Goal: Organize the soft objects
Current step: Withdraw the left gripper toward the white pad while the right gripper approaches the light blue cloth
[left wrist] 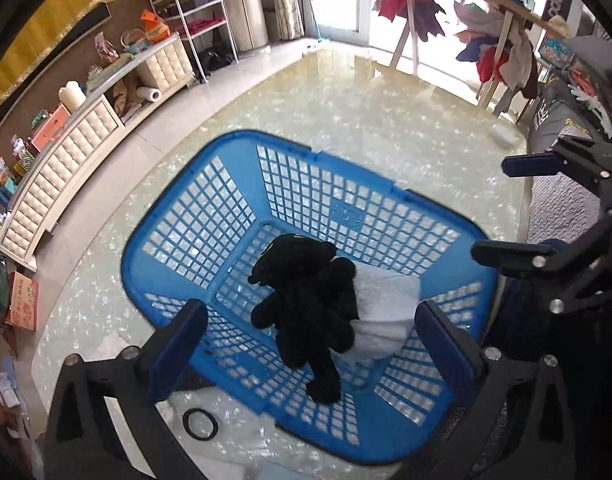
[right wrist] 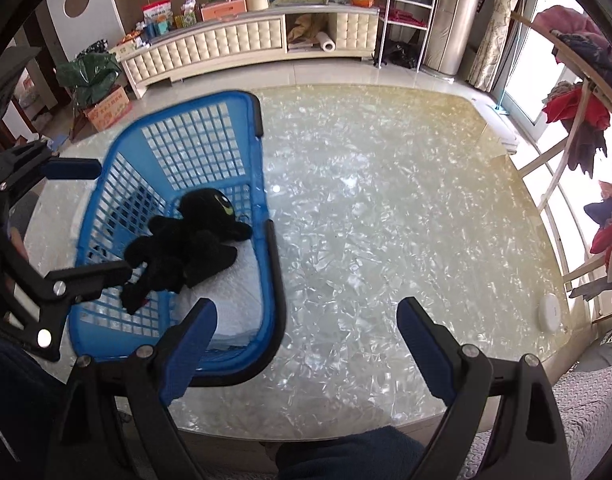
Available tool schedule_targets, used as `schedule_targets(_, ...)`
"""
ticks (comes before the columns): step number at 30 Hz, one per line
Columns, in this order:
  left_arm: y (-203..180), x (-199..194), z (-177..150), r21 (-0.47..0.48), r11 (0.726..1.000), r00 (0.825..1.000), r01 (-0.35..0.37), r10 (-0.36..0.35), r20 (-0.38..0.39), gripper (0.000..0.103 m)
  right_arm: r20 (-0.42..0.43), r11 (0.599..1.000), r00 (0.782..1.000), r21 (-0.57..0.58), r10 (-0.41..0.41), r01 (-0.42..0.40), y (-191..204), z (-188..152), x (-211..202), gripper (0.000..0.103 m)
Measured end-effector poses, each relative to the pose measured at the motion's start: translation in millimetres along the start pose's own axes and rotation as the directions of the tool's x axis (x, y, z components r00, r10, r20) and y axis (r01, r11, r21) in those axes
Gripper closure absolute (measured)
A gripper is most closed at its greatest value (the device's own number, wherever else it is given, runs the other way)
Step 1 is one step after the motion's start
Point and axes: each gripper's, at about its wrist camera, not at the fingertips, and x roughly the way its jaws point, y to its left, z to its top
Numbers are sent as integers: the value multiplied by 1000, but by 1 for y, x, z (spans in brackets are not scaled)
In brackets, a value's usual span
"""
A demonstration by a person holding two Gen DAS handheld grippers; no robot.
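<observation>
Black plush toy (left wrist: 306, 312) lying in a blue basket (left wrist: 242, 200).
It rests partly on a white towel (left wrist: 386, 312); left tongs (left wrist: 306, 344) and right tongs (right wrist: 306, 344) gape empty (both above the surface (right wrist: 386, 208)).

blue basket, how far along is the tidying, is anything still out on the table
Done: the black plush toy and a folded white towel lie in the blue basket, toy partly on the towel. In hand: nothing; the left gripper and right gripper are both open and empty. Left: only a black ring and a small white disc show on the table, neither clearly soft.
</observation>
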Motion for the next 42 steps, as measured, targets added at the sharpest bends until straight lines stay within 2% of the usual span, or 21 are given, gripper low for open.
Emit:
schedule_targets(10, 0, -60, -33, -98, 995, 999, 8, -3, 51, 0, 70, 999, 997, -25, 24, -22, 28, -5, -37, 12)
schedule_targets(23, 36, -112, -106, -199, 978, 996, -62, 72, 44, 0, 113, 993, 990, -96, 80, -69, 84, -12, -55, 12)
schedule_targets(31, 64, -120, -154, -241, 968, 996, -72, 81, 29, 0, 84, 980, 989, -166, 124, -108, 134, -11, -40, 12)
schedule_targets(42, 104, -103, -204, -287, 957, 999, -48, 44, -21, 0, 7, 962, 988, -232, 153, -147, 191, -13, -10, 12)
